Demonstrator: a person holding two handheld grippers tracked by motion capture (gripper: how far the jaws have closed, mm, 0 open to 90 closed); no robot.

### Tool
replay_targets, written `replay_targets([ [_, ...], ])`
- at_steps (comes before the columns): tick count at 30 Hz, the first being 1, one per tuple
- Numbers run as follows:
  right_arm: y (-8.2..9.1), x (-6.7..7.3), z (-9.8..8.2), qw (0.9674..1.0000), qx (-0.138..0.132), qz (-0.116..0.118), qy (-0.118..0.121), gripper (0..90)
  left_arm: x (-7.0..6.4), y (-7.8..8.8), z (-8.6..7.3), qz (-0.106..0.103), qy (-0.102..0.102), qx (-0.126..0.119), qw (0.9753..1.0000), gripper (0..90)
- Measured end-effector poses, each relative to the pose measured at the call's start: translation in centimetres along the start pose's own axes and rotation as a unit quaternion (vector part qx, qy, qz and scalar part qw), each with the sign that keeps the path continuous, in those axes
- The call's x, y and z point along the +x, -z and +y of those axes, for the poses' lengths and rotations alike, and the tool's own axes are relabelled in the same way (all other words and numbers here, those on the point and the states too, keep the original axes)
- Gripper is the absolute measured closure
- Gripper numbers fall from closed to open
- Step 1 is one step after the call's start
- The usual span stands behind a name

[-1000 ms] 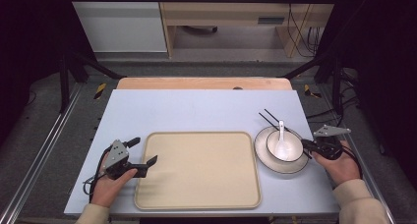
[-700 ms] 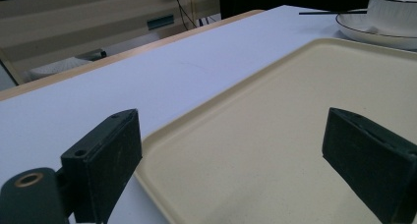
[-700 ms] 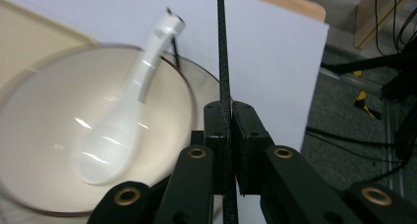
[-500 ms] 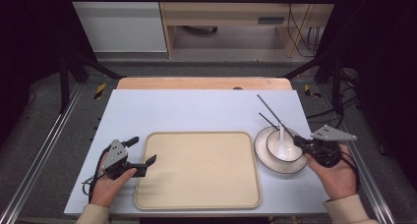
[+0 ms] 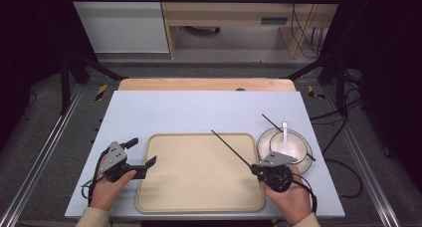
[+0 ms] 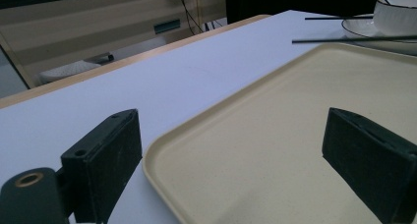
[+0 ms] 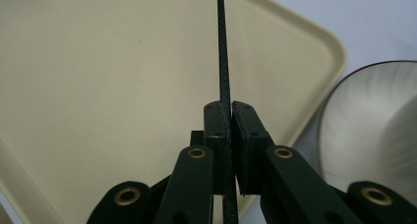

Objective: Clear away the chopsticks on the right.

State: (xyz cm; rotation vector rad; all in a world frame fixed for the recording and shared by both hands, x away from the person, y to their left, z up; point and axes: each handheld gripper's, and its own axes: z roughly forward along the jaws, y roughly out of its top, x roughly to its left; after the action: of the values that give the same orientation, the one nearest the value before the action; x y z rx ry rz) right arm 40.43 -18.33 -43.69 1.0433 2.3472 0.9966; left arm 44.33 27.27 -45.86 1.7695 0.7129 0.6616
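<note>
We've got the right gripper (image 5: 256, 168) clamped tight on one black chopstick (image 5: 231, 147), which slants out over the beige tray (image 5: 199, 197). The other chopstick (image 5: 271, 121) seems to rest on the plate (image 5: 304, 162) by the bowl (image 5: 276, 140), hard to say. Left gripper (image 5: 143, 156) is wide open, straddling the tray's left rim.

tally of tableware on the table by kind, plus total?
chopsticks: 2 — one in the right gripper over the tray, one by the bowl
tray: 1
bowl: 1
plate: 1
spoon: 1
total: 6
</note>
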Motion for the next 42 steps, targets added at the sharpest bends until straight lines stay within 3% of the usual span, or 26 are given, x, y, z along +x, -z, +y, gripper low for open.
replay_targets([
  [7, -2.0, 2.9, -0.2, 0.9995, 0.020, 0.023, -0.008, 85.4, -0.1, 0.0, 0.1, -0.002, -0.002, 0.000, 1.0000, 7.6],
  [12, -2.7, 4.0, 0.1, 0.9993, 0.028, 0.026, -0.002, 85.4, 0.0, 0.1, 0.1, -0.002, -0.003, -0.001, 1.0000, 7.6],
  [19, -3.4, 4.2, -0.3, 0.9989, 0.036, 0.029, -0.002, 84.5, -0.1, 0.0, 0.1, -0.003, -0.003, -0.002, 1.0000, 7.6],
  [24, -2.9, 3.9, 0.0, 0.9993, 0.021, 0.026, -0.014, 73.3, 0.0, 0.1, 0.1, -0.002, -0.003, 0.000, 1.0000, 7.6],
  [30, -0.2, 1.5, 1.2, 0.9993, -0.028, 0.009, -0.022, 59.8, 0.0, 0.1, 0.1, -0.003, -0.004, 0.001, 1.0000, 7.6],
  [37, 4.4, -4.1, 2.5, 0.9961, -0.072, -0.042, -0.031, 37.6, 0.0, 0.0, 0.0, -0.002, -0.004, 0.002, 1.0000, 7.6],
  [42, 7.1, -8.3, 2.2, 0.9925, -0.082, -0.083, -0.038, 25.8, -0.1, -0.1, 0.0, -0.003, -0.005, 0.002, 1.0000, 7.6],
])
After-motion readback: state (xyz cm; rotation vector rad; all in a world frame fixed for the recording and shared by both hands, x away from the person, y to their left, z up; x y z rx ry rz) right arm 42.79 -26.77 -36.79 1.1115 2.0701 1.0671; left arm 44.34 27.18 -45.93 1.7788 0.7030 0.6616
